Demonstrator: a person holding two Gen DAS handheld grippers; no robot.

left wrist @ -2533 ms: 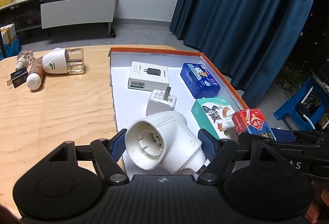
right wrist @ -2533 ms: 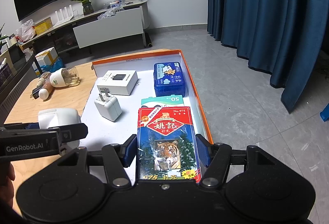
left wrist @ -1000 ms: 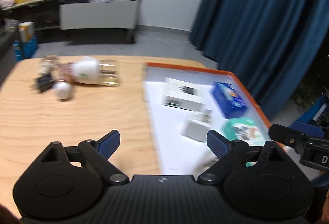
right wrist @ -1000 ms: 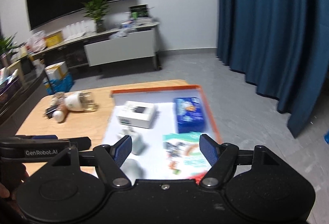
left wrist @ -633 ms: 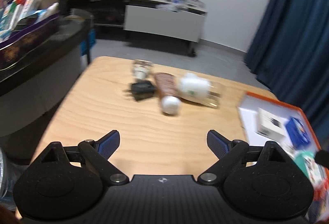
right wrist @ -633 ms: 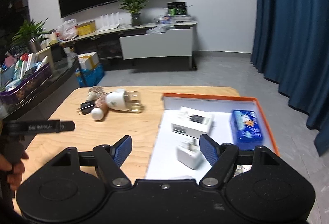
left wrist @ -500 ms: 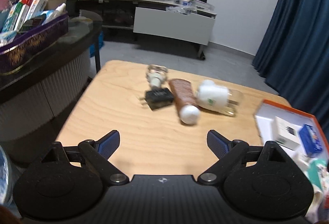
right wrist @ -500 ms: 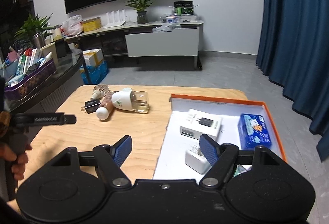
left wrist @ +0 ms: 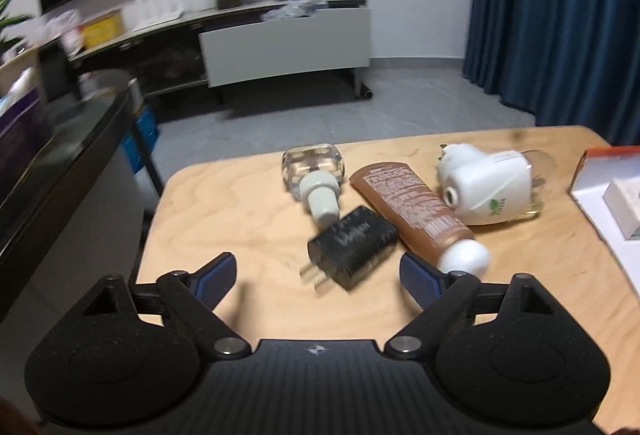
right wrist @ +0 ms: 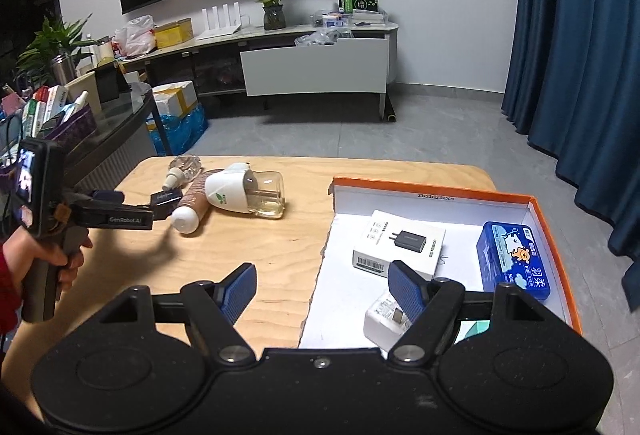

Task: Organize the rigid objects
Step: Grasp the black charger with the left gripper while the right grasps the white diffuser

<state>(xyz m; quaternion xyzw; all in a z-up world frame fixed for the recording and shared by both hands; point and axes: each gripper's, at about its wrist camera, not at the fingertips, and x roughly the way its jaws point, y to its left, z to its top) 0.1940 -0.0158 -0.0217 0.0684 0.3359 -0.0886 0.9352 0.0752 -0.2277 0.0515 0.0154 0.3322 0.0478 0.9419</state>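
My left gripper [left wrist: 318, 275] is open and empty, just short of a black plug adapter [left wrist: 352, 247] on the wooden table [left wrist: 240, 219]. Beside the adapter lie a brown tube with a white cap [left wrist: 420, 215], a clear refill bottle [left wrist: 314, 175] and a white plug-in diffuser [left wrist: 492, 189]. My right gripper [right wrist: 322, 293] is open and empty, above the near left edge of the orange-rimmed box [right wrist: 544, 219]. The box holds a white charger box [right wrist: 400, 241], a blue tissue pack [right wrist: 514, 261] and a white charger [right wrist: 384, 319]. The left gripper also shows in the right wrist view [right wrist: 132, 213].
The table's left edge drops to the floor, with a dark glass counter [left wrist: 60, 139] beyond it. A white cabinet [right wrist: 316, 65] and blue curtains [right wrist: 580, 35] stand behind. The orange box corner [left wrist: 600, 167] is at the right in the left wrist view.
Both grippers let go of what they held in the box and opened. My left gripper swung left and closed in on the loose items; my right gripper pulled back and up from the box.
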